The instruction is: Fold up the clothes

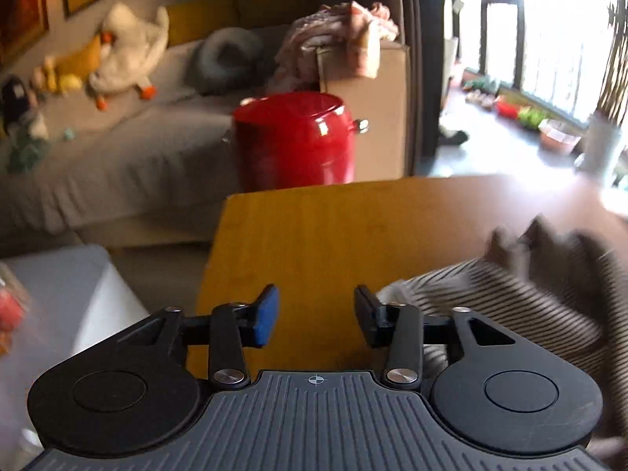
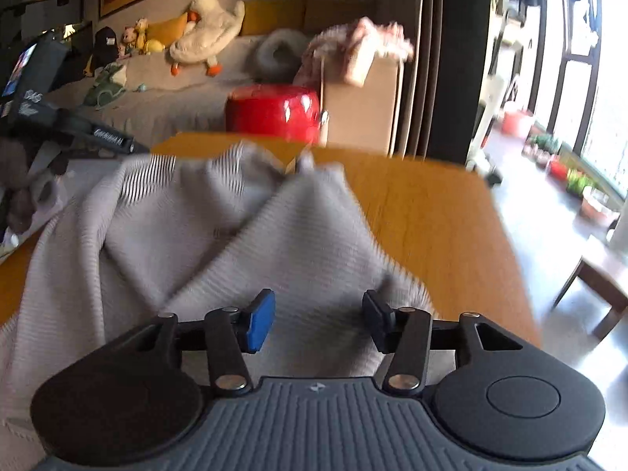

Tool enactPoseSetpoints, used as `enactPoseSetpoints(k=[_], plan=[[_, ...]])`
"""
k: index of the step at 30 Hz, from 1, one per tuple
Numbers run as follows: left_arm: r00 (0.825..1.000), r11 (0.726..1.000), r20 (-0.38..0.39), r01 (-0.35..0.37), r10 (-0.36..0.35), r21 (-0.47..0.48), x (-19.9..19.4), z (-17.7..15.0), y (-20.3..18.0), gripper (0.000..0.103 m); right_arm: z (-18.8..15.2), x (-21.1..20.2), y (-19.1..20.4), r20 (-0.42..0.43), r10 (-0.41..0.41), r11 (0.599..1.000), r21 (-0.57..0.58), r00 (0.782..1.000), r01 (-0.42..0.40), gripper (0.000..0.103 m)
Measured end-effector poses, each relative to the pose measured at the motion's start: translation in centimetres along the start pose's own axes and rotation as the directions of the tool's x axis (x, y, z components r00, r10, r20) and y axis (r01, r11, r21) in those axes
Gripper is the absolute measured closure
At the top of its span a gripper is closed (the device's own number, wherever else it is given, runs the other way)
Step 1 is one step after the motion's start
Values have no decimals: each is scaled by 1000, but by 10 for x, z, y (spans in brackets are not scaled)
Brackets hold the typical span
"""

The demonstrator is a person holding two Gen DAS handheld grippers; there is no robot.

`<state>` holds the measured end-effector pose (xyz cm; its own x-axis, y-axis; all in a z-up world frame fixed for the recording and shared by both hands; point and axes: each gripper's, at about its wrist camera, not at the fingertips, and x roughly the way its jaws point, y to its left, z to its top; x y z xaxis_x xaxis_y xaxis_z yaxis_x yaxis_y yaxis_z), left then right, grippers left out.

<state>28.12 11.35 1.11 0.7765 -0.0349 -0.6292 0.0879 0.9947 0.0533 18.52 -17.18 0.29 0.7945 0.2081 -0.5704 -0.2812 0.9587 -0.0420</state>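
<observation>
A grey, finely striped garment (image 2: 219,227) lies rumpled on the wooden table (image 2: 431,216), with folds rising toward the table's far edge. My right gripper (image 2: 318,310) hovers over its near part, open, blue pad on the left, with no cloth pinched between the fingers. In the left wrist view the same garment (image 1: 510,294) is blurred at the right, just beside the right finger. My left gripper (image 1: 316,306) stands open over bare table (image 1: 333,227) with nothing between its fingers. The black body of the left-hand tool (image 2: 90,131) shows at the garment's far left.
Beyond the table's far edge stand a red pot-shaped bin (image 1: 294,137) and a cardboard box (image 1: 376,117) heaped with pink clothes. A grey sofa (image 1: 117,157) with plush toys runs behind. A pale box (image 1: 59,286) sits left of the table; a low bench (image 2: 600,286) is on the right.
</observation>
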Motion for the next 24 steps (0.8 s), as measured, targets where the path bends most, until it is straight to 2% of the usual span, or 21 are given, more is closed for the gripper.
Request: enactPoseSetpoints(k=[2,5,8,9,11,12,14,15,16,18,21,22,23,24], plan=[[997,997,17,74,-74,-9,-8,5,-3,48,16,-2,4,38,2,1000,-20,999,-1,66],[979,979,26,203,-203,9,-24,2,-17,44,38,2,15,67,76,996,-51,995,-73,67],[948,947,-7,319,-319,18,-18,-10,-37,37,43,27,36,-8,174,979,-103,985,-174,67],[937,937,-18,349,-349,21,-15,-14,-43,35,41,38,41,-45,172,976,-130,984,-176,66],[944,944,-49,328,-326,30,-4,-22,-49,35,34,57,46,-105,105,971,-203,989,-125,68],[953,954,-64,297,-295,33,2,-25,-47,37,31,61,42,-110,55,966,-244,992,-81,70],[973,974,-67,224,-222,30,13,-27,-36,38,29,66,22,-109,-19,967,-254,994,-10,71],[980,981,-68,191,-188,29,18,-28,-30,44,29,67,11,-108,-52,968,-249,993,24,72],[983,985,-63,173,-171,20,22,-28,-24,44,29,69,-1,-107,-86,968,-245,991,58,71],[981,983,-55,184,-184,-19,23,-27,-12,43,31,70,-12,-108,-85,975,-213,991,60,71],[986,987,-48,163,-163,6,16,-28,-20,43,33,58,-9,-79,-106,974,-207,991,88,71],[986,987,-43,162,-162,11,10,-28,-21,43,34,45,-9,-62,-87,978,-194,994,73,71],[986,987,-39,162,-161,16,4,-29,-22,39,36,31,-10,-46,-53,983,-179,998,44,68],[986,986,-35,163,-163,18,-2,-29,-23,31,38,17,-12,-31,-19,986,-164,999,14,63]])
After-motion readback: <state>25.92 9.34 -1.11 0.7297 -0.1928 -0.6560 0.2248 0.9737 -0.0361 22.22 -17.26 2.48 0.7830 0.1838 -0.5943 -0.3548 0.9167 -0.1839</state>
